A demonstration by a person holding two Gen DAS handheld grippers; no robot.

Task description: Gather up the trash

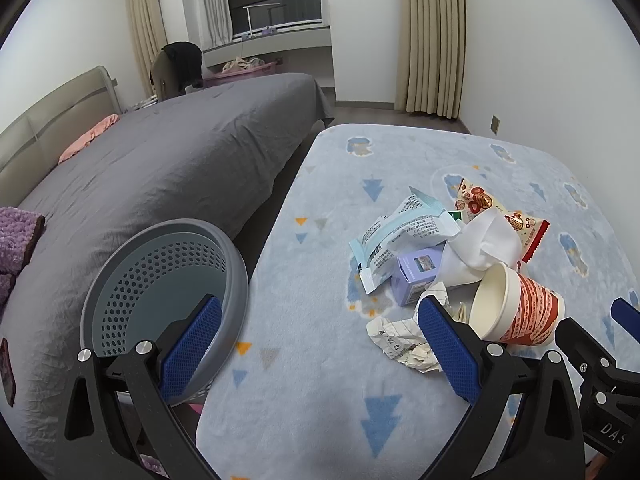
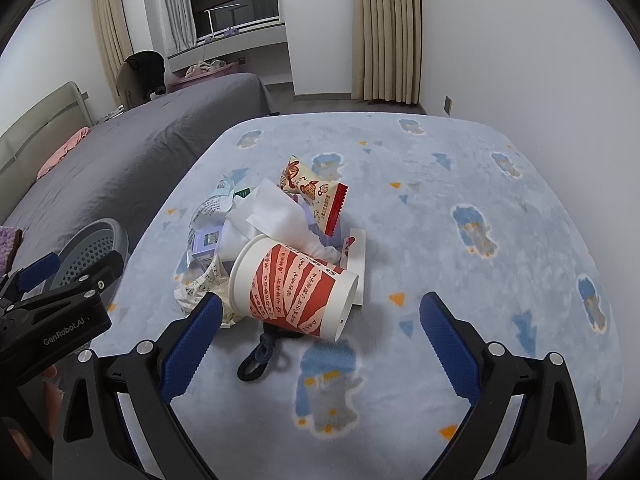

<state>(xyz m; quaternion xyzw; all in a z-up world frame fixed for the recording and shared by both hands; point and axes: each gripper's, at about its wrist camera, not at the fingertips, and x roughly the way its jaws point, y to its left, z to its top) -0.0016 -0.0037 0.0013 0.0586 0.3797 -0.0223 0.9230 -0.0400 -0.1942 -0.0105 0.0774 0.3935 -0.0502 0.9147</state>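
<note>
Fleecy blue blanket (image 2: 460, 184), tipped paper cup (image 2: 294, 290), perforated basket (image 1: 168, 280), both grippers (image 1: 320, 344) (image 2: 320, 336) agape.

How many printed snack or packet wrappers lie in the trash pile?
2: a blue-white wrapper at the pile's left edge, and a cream-red snack bag at its far side behind the tissue. Others may be buried.

Both cameras ride low over a pale blue patterned blanket (image 1: 320, 360), looking forward between their own blue-padded fingers toward the far wall, window and curtains. The left wrist view sits further left, near the blanket's edge, taking in the grey perforated basket (image 1: 168, 280) and the grey bed (image 1: 180, 160). The right wrist view sits close behind the tipped red-and-white paper cup (image 2: 296, 288) (it fills the centre). Both views share the trash pile, cup, basket and bed; each also catches the other gripper at its edge.
</note>
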